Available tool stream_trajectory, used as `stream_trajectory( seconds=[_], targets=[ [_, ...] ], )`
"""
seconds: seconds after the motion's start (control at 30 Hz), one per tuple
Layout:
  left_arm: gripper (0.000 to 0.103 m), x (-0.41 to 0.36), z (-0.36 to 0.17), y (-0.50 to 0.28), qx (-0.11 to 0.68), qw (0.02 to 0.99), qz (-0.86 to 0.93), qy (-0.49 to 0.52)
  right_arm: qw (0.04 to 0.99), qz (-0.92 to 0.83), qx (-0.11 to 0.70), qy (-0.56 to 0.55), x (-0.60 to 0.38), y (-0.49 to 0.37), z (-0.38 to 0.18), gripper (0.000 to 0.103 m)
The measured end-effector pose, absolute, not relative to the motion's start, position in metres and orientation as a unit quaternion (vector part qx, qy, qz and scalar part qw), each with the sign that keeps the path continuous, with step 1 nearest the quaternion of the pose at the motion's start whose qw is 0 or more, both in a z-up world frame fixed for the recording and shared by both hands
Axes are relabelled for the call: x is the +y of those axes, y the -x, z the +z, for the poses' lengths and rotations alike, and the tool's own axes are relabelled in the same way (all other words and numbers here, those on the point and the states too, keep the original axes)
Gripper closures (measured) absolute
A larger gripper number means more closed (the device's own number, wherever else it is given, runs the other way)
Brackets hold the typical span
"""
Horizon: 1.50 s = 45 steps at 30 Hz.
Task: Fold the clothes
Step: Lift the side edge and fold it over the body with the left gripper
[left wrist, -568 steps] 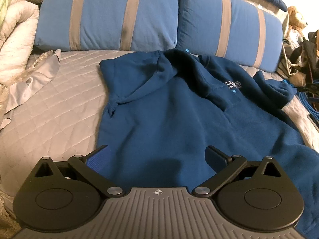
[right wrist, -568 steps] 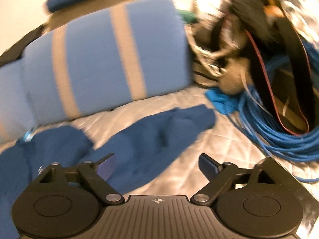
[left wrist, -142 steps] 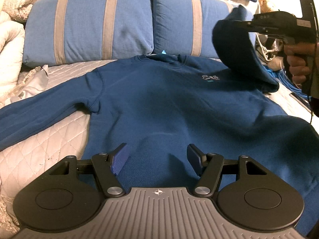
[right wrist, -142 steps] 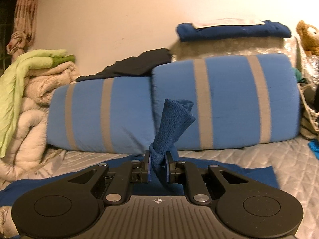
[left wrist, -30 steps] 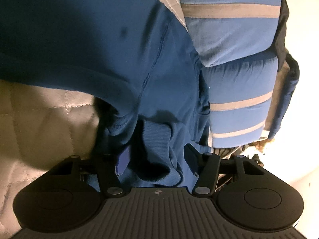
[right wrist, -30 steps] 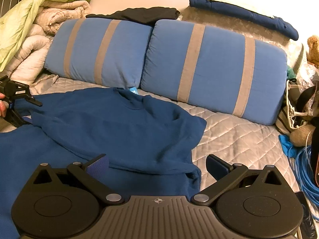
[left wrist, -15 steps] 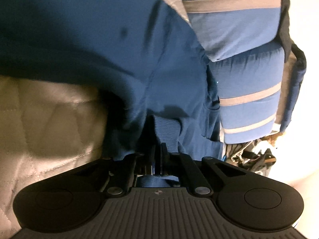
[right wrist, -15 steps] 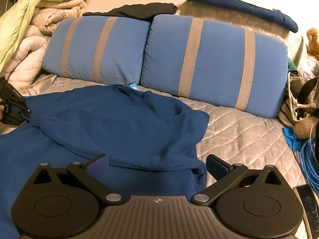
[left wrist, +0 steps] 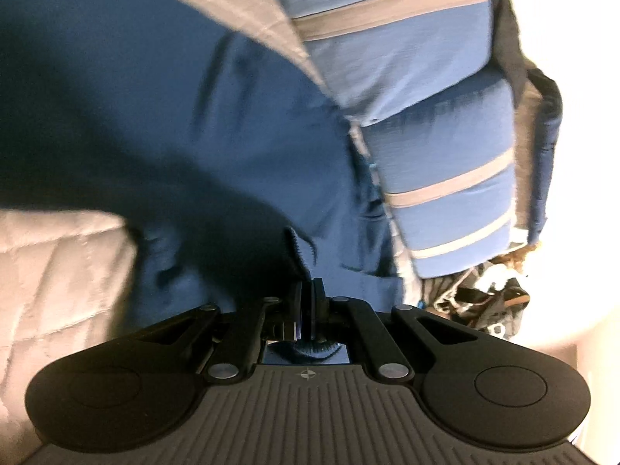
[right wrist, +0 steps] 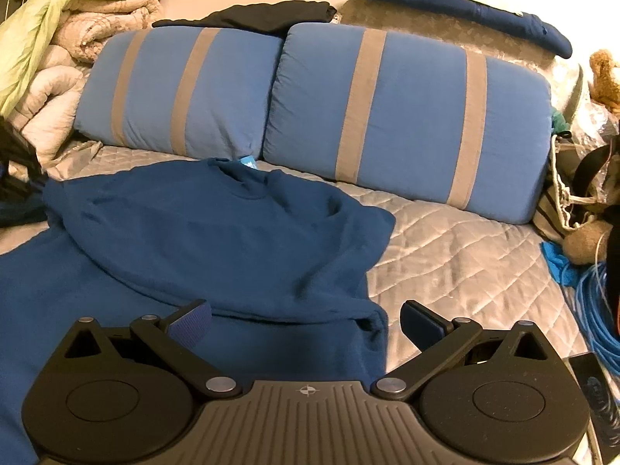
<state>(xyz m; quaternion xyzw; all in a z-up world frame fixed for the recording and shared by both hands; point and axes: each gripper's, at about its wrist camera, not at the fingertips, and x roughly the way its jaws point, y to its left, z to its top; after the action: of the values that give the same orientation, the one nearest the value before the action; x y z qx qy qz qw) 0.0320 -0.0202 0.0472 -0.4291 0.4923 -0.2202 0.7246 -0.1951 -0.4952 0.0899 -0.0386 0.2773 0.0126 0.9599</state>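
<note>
My left fingers (left wrist: 308, 302) are clamped on the sweater's cuff (left wrist: 298, 255); the sleeve runs straight ahead from them toward the sweater (right wrist: 217, 232) on the bed (right wrist: 465, 255). My right fingers (right wrist: 306, 325) stand apart, empty, over its near edge.

Both cams ride on the grippers and look out along the fingers. The left wrist view is rolled sideways and sits right up close to the dark blue fleece sweatshirt (left wrist: 186, 124), with the two blue cushions with grey stripes (left wrist: 438, 178) stacked down its right side; it's blurry. The right wrist view is level, further back near the front edge of the grey quilted bed cover (right wrist: 457, 255), facing the cushions at the back edge. Both share sweatshirt, cushions and cover.
</note>
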Motion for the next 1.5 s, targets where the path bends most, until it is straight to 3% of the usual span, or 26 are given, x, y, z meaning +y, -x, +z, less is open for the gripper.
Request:
stream_trajectory(
  seconds=[0.4, 0.8, 1.03, 1.5],
  targets=[
    [0.099, -0.05, 0.119, -0.035, 0.457, 0.762, -0.252, 0.383, 0.958, -0.003, 0.283, 0.044, -0.51, 0.198, 0.082, 0.0],
    [0.099, -0.055, 0.129, -0.035, 0.454, 0.767, -0.253, 0.378, 0.955, -0.007, 0.286, 0.08, -0.526, 0.183, 0.062, 0.001],
    [0.099, -0.052, 0.134, -0.034, 0.446, 0.767, -0.255, 0.384, 0.947, -0.017, 0.303, 0.105, -0.541, 0.16, 0.05, 0.008],
    [0.099, -0.056, 0.198, -0.029, 0.385, 0.78, -0.299, 0.392, 0.942, 0.001, 0.303, 0.143, -0.526, 0.146, 0.038, 0.008]
  ],
)
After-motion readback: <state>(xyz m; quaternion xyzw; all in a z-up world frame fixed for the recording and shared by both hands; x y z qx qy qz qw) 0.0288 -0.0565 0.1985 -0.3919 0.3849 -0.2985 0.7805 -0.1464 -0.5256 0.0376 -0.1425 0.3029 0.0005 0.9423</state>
